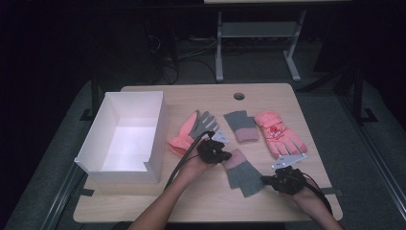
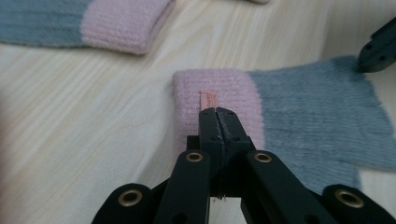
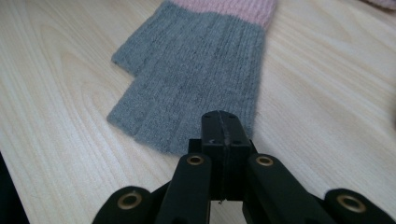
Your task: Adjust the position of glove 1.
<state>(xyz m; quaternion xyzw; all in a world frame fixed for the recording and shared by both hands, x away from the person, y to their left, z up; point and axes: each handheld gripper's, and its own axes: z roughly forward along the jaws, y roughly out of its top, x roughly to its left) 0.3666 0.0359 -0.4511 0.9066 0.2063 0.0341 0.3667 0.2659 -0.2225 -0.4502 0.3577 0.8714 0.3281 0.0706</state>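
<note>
High view: the grey knit glove lies flat near the front edge of the table, right of the white box. Left gripper has its jaws closed on the glove's pink cuff. Right gripper is pinched on the glove's finger end, opposite the cuff.

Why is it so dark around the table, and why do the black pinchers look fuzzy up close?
High view: the light falls on the table and white box, leaving the floor beyond it dim. Left gripper view: the near knuckles blur, while the grey and pink glove looks sharper. Right gripper view: the wood grain is crisp, but the closest black parts are soft.
</note>
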